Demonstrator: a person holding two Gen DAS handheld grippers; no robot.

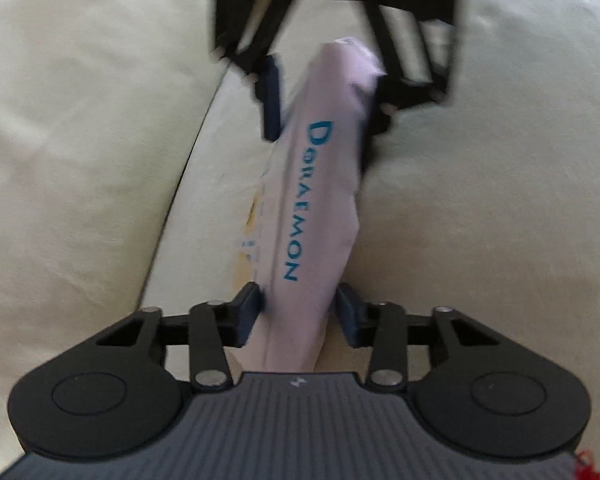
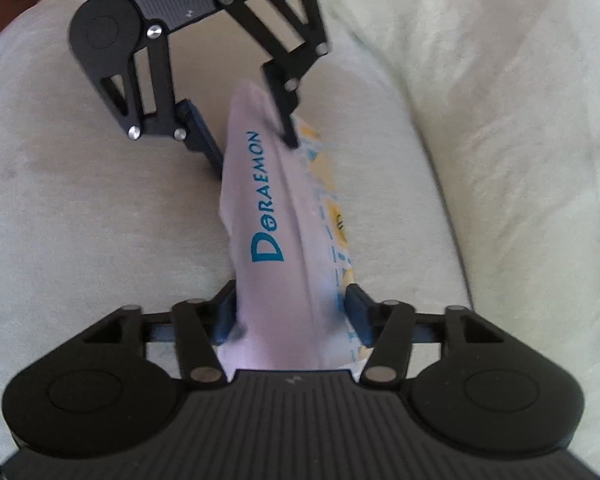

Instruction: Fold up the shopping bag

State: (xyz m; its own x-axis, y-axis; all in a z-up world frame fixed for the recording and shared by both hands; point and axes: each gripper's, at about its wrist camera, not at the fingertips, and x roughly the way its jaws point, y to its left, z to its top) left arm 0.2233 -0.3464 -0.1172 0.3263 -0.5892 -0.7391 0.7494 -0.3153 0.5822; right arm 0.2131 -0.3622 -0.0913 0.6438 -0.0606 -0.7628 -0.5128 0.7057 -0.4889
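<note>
L gripper [image 1: 296,312] & R gripper [image 2: 292,312] face each other, both jaws clamped shut

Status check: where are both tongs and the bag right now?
Left tongs shut on shopping bag at one end. Right tongs shut on the other end. Bag stretched between them above cream cushion. Nothing in the way.

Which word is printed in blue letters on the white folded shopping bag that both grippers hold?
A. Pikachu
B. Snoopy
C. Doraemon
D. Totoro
C: the white folded shopping bag shows "DORAEMON" in blue along its length, between the left hand-held gripper and the right hand-held gripper.
</note>
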